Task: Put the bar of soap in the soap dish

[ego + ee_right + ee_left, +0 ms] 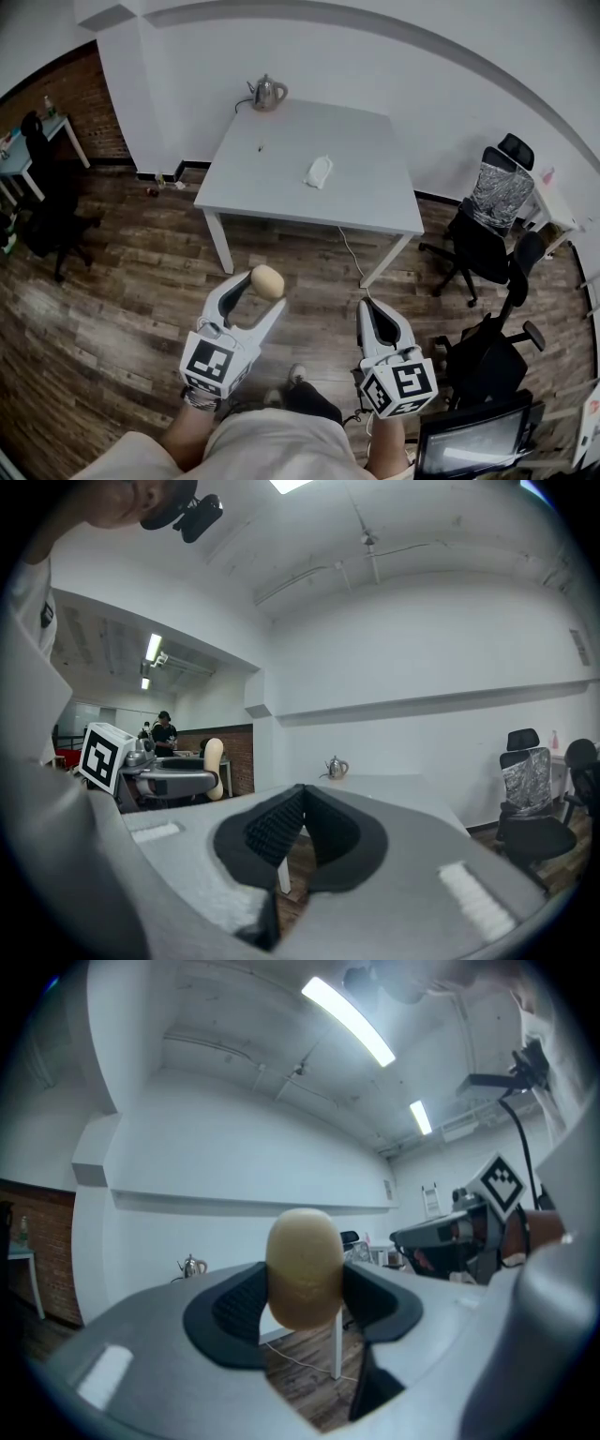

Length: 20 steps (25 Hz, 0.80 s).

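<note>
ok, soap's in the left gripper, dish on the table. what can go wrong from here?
1. The rounded bar of soap is pinched by the left gripper over wood floor; it could slip out on the way.
2. The soap dish lies unheld on the table, with the right gripper shut and empty: it may slide on placement.

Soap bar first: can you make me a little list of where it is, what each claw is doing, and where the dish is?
soap: bar of soap held up above the floor
left claw: left claw shut on the soap
right claw: right claw shut, nothing in it
dish: soap dish on the white table, far from the soap
also there: kettle at the table's far edge
job: soap not yet in the dish
</note>
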Available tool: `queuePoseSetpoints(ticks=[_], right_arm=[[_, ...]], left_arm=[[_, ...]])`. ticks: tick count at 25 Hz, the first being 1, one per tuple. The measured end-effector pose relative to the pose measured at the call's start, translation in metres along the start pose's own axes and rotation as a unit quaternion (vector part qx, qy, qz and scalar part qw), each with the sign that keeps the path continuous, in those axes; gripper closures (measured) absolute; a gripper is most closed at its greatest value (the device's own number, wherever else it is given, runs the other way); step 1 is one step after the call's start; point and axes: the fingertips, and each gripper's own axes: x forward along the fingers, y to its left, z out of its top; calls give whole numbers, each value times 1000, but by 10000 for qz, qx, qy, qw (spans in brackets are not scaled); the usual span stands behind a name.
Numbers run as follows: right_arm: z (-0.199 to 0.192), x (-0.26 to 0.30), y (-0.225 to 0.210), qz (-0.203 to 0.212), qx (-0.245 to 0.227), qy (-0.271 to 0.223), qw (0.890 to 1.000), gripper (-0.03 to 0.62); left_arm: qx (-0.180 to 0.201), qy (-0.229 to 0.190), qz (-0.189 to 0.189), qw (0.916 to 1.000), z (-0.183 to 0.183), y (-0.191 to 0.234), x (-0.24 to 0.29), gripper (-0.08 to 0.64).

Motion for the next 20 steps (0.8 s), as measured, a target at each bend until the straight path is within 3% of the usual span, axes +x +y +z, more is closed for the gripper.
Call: queuePoseSetpoints(ticks=[20], right_arm=[[-6,31,-22,11,48,173,9998,591]], left_arm=[[-195,25,-38,9998,-3,18,33,293]])
